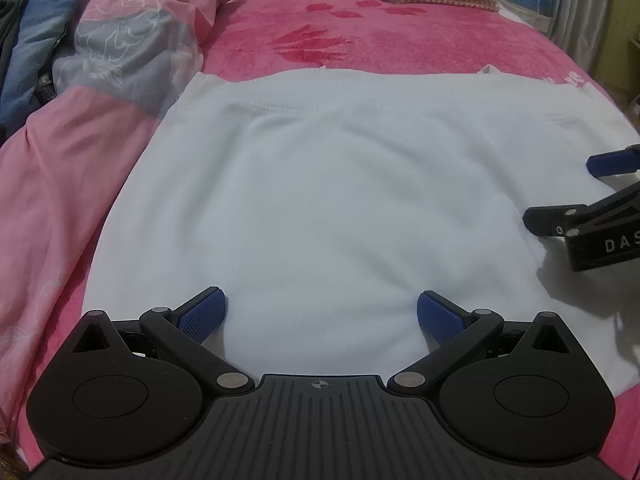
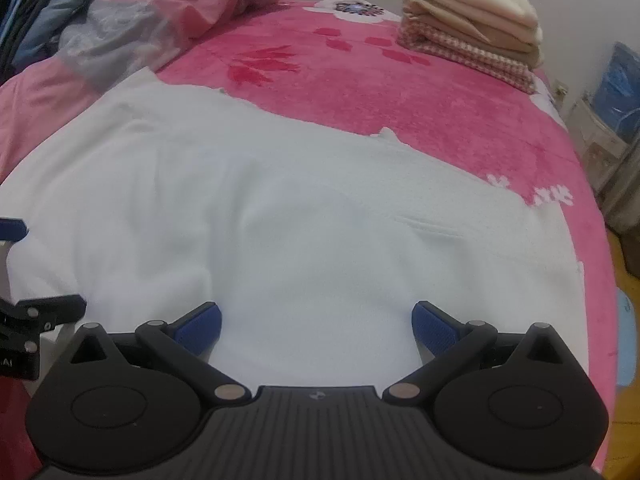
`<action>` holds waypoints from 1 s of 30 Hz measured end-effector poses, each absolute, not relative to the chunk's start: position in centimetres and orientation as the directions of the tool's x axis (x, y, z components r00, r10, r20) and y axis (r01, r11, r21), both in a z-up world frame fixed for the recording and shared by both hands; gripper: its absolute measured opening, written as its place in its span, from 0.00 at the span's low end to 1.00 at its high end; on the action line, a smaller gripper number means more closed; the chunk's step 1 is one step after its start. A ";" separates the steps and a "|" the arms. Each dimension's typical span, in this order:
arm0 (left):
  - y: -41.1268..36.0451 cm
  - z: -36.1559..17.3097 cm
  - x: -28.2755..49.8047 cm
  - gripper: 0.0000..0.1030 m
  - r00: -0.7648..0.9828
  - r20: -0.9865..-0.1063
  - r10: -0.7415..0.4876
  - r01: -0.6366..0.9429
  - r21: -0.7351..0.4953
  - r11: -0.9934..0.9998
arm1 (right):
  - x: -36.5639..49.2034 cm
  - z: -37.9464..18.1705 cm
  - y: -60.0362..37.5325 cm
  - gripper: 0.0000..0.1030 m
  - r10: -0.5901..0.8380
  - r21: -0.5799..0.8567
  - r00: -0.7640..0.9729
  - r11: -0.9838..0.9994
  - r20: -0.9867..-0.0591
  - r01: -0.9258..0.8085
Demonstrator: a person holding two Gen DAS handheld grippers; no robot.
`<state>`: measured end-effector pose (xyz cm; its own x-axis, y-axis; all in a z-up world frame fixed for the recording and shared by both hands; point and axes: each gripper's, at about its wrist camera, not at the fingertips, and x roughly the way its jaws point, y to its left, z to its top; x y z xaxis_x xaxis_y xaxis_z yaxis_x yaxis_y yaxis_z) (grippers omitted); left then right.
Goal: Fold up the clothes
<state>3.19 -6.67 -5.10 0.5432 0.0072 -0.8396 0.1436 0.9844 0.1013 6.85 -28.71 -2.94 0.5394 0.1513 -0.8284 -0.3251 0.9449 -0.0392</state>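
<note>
A white garment (image 1: 320,184) lies spread flat on the pink bed cover (image 1: 360,36), with a ribbed band along its far edge. My left gripper (image 1: 322,310) hovers over the garment's near part, jaws open, with only flat cloth below the blue pads (image 1: 204,314). My right gripper (image 2: 316,320) is also open over the white garment (image 2: 300,220), nothing pinched between its blue pads (image 2: 434,328). In the left wrist view the right gripper (image 1: 562,190) reaches in from the right edge. The left gripper (image 2: 46,266) shows at the left edge of the right wrist view.
A stack of folded beige and checked clothes (image 2: 472,28) sits at the bed's far right. A crumpled pink and grey quilt (image 1: 132,32) and dark blue clothes (image 1: 36,32) are heaped on the left. The bed's right edge (image 2: 592,208) drops to the floor and some boxes.
</note>
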 end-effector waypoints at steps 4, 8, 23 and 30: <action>-6.6 -5.1 3.2 1.00 0.543 -0.840 0.006 0.144 0.100 0.984 | 6.9 -3.0 -28.5 1.00 0.136 -0.044 0.541 0.951 -0.830 -0.305; -6.6 -5.1 3.2 1.00 0.544 -0.839 0.007 0.144 0.101 0.984 | 6.9 -3.0 -28.5 1.00 0.137 -0.049 0.542 0.948 -0.829 -0.315; -6.0 -5.4 2.6 1.00 0.584 -0.811 -0.025 0.169 0.092 0.981 | 8.8 -2.9 -27.8 1.00 0.122 -0.059 0.446 0.927 -0.887 -0.370; -5.5 -4.0 1.1 1.00 0.680 -0.723 -0.121 0.225 0.049 0.973 | 7.7 -3.0 -28.8 1.00 0.187 -0.044 0.516 0.915 -0.836 -0.402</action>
<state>1.14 -5.50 -4.03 0.6803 -0.1208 -0.7229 0.2251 0.9731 0.0492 7.66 -28.84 -3.04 0.5164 0.1873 -0.8356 -0.4022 0.9145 -0.0436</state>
